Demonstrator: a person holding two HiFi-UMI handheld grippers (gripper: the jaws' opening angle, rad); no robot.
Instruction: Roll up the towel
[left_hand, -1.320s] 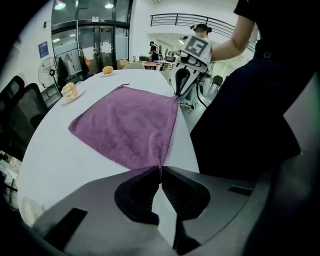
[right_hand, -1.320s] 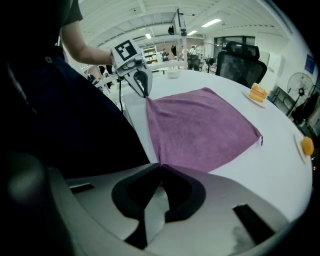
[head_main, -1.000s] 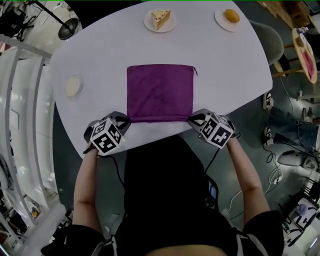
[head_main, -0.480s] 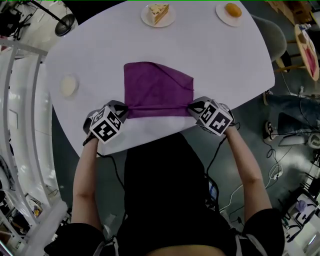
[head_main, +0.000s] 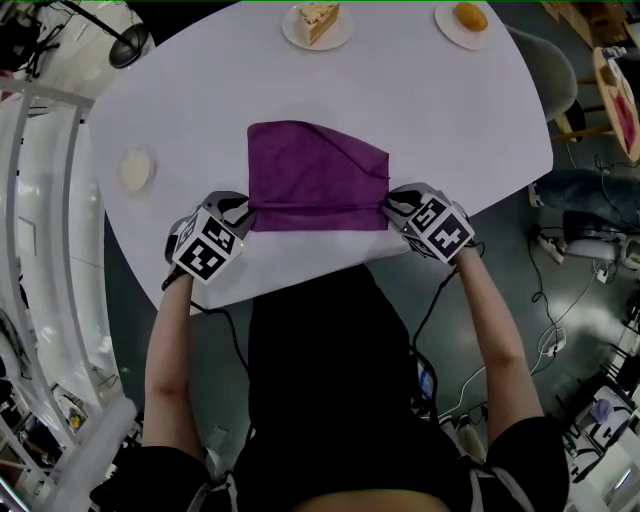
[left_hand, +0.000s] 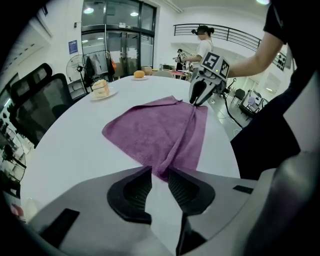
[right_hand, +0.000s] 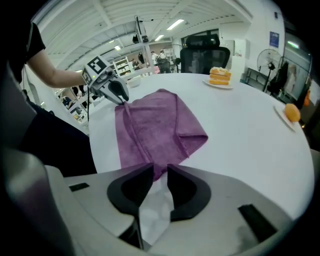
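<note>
The purple towel (head_main: 318, 175) lies on the white table (head_main: 450, 120) with its near edge folded over into a thick hem and a slanting crease across it. My left gripper (head_main: 245, 212) is at the hem's left corner and my right gripper (head_main: 392, 210) at its right corner. In the left gripper view the towel (left_hand: 160, 132) tapers to a tip that lies between the left gripper (left_hand: 160, 175) jaws, which have just been opening and stand slightly apart from it. In the right gripper view the towel (right_hand: 155, 130) corner likewise sits loose between the right gripper (right_hand: 160, 172) jaws, also just opened.
A plate with a cake slice (head_main: 316, 20) and a plate with an orange (head_main: 470, 17) stand at the table's far edge. A small round dish (head_main: 135, 170) sits at the left. The table's near edge is just behind both grippers.
Both grippers moved away from me, carrying the towel's near edge over the towel. The flat square now has a doubled near hem and a diagonal crease.
</note>
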